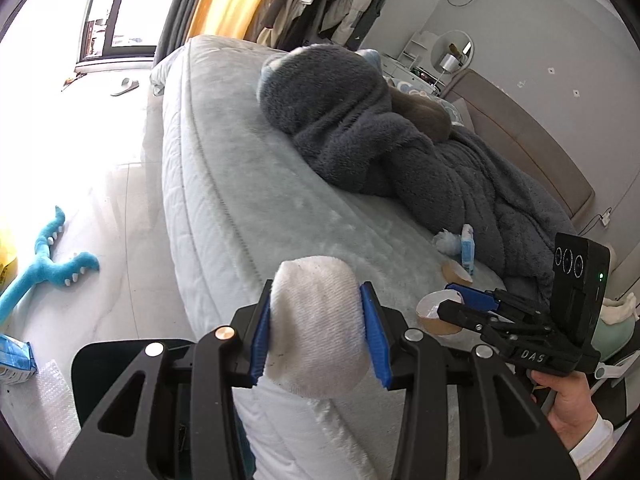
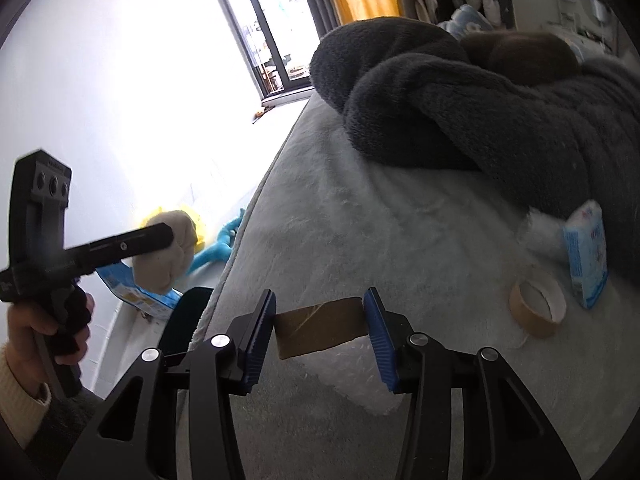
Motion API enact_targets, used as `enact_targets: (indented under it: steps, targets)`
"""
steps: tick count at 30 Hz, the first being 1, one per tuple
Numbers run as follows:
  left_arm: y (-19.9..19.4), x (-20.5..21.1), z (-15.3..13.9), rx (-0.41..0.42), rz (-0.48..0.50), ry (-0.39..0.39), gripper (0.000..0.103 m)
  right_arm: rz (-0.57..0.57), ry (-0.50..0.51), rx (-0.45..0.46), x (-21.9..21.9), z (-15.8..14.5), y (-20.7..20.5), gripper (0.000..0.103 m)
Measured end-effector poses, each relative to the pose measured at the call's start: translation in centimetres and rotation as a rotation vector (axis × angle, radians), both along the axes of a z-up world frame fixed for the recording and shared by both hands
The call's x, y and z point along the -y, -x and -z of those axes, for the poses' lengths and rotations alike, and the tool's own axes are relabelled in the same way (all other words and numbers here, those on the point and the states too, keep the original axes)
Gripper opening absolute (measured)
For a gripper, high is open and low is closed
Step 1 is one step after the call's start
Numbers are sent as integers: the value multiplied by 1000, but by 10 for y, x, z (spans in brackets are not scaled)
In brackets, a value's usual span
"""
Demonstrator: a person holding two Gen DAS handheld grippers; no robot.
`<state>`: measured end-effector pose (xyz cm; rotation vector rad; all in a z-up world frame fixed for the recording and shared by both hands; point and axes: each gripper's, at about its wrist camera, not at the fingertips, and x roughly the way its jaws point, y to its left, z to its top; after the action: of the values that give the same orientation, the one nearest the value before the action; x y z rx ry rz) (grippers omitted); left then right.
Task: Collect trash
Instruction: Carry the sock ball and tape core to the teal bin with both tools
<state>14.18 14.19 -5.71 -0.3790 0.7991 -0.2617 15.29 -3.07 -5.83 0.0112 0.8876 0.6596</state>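
Note:
My left gripper (image 1: 318,328) is shut on a white balled-up sock (image 1: 316,320) and holds it over the near edge of the bed (image 1: 248,184). My right gripper (image 2: 322,330) is shut on a brown cardboard tape core (image 2: 322,330), held edge-on above the bed; it shows in the left wrist view (image 1: 434,314) too. A second brown tape core (image 2: 538,308) lies on the bed to the right, next to a blue-and-white tissue packet (image 2: 586,254) and a crumpled white tissue (image 2: 542,228). A black bin (image 2: 186,320) sits on the floor beside the bed, under the left gripper.
A dark grey fleece blanket (image 1: 400,136) is heaped over the far half of the bed. On the floor lie a blue plush toy (image 1: 48,264), a blue box (image 1: 16,360), bubble wrap (image 1: 48,400) and a slipper (image 1: 125,86). Window and yellow curtain stand behind.

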Motion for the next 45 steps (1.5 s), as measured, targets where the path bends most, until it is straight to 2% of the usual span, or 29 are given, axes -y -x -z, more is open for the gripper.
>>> enact_targets:
  steps: [5,11,16,29,38,45]
  targets:
    - [2,-14,0,0,-15,10,44,-27,91,54,-26,4,1,46]
    - [6,-33,1,-4,-38,20,44,-47,114,102,-46,4,-2,46]
    - [11,-48,2,-9,-54,21,44,-75,176,144,-70,9,0,46]
    - [18,-80,9,-30,-91,30,44,-137,142,134,-110,12,-1,45]
    - [22,-92,34,-119,-88,-24,44,-165,126,147,-136,5,2,44]
    - [25,-100,65,-227,-69,-75,44,-200,88,140,-156,-1,11,44]
